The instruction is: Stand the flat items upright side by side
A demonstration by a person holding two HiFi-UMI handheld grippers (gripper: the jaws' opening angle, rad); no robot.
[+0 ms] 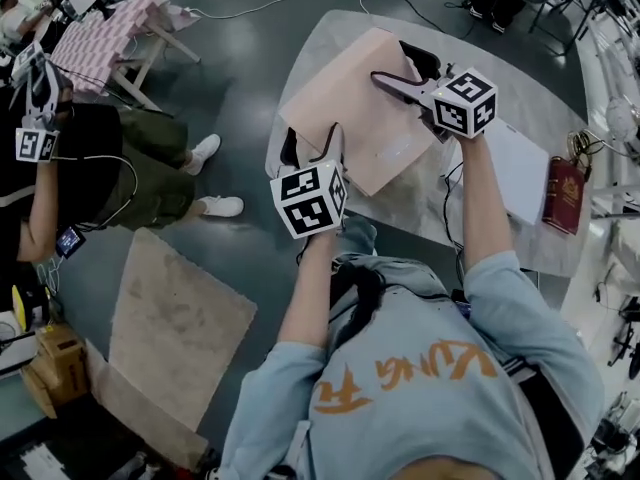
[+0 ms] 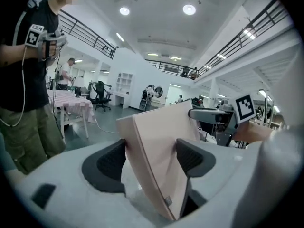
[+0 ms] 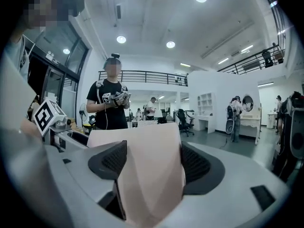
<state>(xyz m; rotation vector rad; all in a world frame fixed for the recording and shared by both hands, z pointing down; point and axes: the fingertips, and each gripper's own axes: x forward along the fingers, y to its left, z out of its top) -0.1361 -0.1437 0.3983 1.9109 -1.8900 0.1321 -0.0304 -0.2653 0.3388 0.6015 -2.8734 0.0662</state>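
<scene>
Jaws clench the pink book over the table: my left gripper at seven o'clock, right gripper at one o'clock (both firm). I'd tip it upright evenly, untwisted.

Beige rug, checkered tablecloth, cardboard box

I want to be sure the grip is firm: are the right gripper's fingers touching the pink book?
Touching. The right gripper view shows the pink book filling the space between the right gripper's fingers, pressed against both.
</scene>
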